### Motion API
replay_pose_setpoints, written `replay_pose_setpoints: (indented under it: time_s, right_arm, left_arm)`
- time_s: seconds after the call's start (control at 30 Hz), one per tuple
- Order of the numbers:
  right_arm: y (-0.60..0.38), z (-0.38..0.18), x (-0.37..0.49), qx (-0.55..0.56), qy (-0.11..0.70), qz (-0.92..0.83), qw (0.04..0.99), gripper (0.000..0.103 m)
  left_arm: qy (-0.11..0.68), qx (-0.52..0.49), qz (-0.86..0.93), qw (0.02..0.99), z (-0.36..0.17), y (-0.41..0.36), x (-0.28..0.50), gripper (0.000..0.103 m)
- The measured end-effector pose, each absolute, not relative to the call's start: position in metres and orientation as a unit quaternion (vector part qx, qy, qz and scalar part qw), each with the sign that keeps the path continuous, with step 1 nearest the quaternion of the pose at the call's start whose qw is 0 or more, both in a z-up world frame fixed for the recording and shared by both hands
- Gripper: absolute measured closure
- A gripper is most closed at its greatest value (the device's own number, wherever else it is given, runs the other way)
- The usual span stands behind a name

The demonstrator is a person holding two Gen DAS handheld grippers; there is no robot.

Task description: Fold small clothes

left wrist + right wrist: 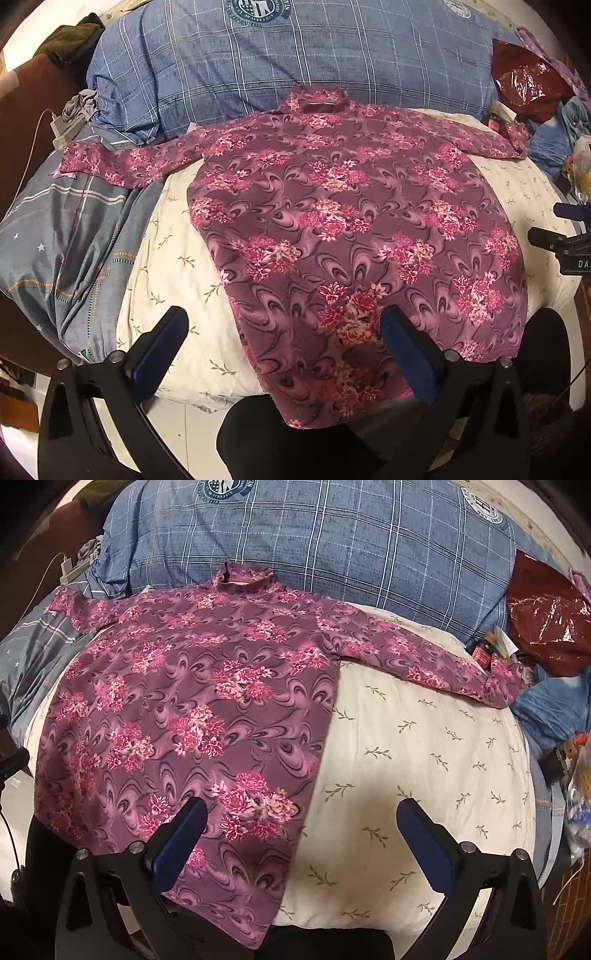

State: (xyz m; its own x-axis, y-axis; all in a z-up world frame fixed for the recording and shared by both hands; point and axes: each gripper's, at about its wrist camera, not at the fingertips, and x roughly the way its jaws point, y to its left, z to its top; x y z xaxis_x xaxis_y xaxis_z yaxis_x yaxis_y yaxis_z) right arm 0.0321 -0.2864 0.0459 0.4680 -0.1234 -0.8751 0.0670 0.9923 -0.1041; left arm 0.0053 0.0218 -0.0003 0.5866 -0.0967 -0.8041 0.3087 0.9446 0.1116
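Observation:
A purple long-sleeved top [332, 221] with pink flowers lies flat on a cream leaf-print bed sheet [173, 266], collar at the far side and both sleeves spread out. Its hem hangs over the near bed edge. My left gripper [284, 332] is open above the hem's left part, holding nothing. In the right wrist view the same top [184, 701] fills the left half, with its right sleeve [443, 664] stretched across the sheet [424, 757]. My right gripper [301, 823] is open over the top's right side edge. The right gripper's body [569, 243] shows at the left view's right edge.
A blue checked quilt [295, 62] is piled behind the collar. A grey striped cover [62, 236] lies left, with a charger and cable [62, 129] beyond it. A red plastic bag [546, 627] and mixed clutter [569, 768] crowd the right. A person's dark legs [280, 439] stand at the near edge.

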Motion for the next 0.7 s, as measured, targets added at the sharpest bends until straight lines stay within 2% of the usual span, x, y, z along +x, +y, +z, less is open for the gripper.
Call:
replay_pose_setpoints:
  time_s: [0.7]
  right_arm:
    - [-0.2875,0.0451,0.0309,-0.022,0.514,-0.055,0.856,0.000]
  left_arm:
    - [0.442,0.117,-0.119,0.882,0.0003,0.0193,0.0055,0.000]
